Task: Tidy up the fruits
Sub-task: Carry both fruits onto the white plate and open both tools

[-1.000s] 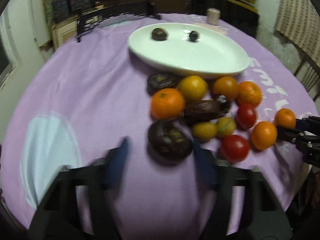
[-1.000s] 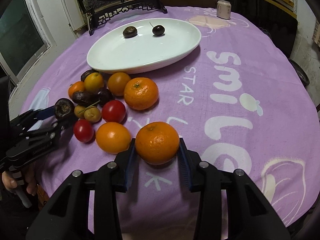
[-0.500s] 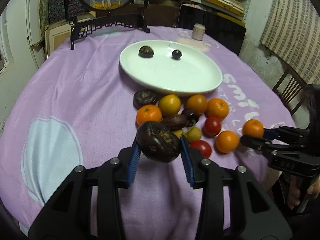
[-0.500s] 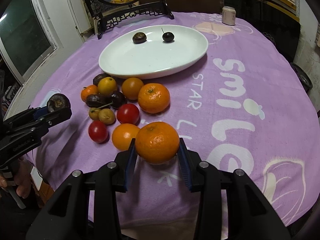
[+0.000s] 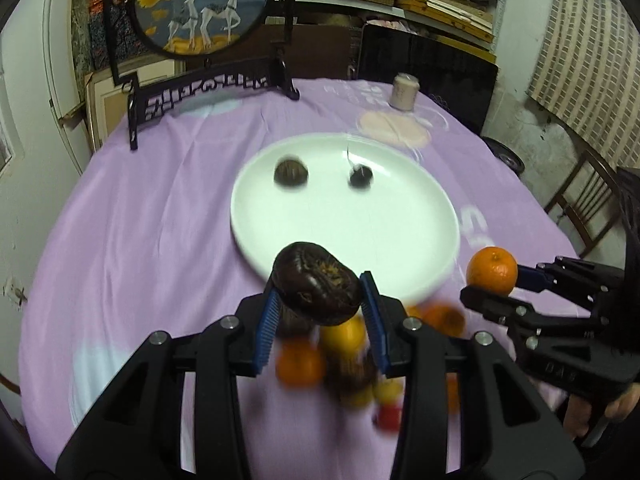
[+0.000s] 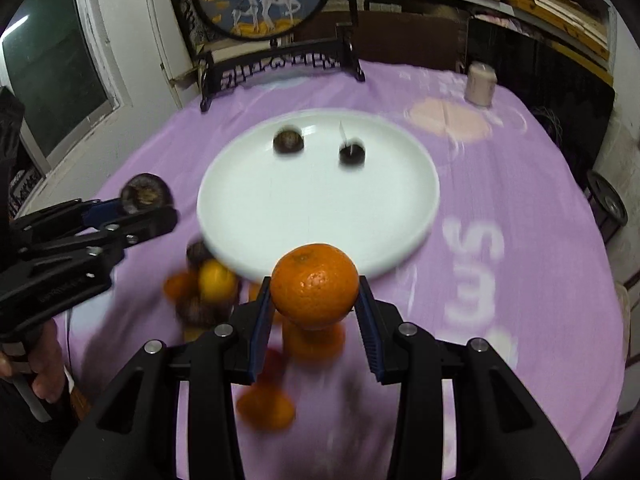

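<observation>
Two small dark fruits (image 5: 291,175) already lay on the white plate (image 5: 400,240) ahead of our left claw (image 5: 320,312), which was clenched on a wrinkled dark fruit (image 5: 316,289) held aloft just short of the near rim, while a blurred heap of loose fruit (image 5: 340,356) beneath it was yet to be sorted. From the right wrist we saw our right claw (image 6: 314,312) grasping an orange (image 6: 315,285) short of the same plate, and only this view showed a window (image 6: 52,80) off to its left, whereas only the left view showed a wooden chair (image 5: 580,208) at its right.
</observation>
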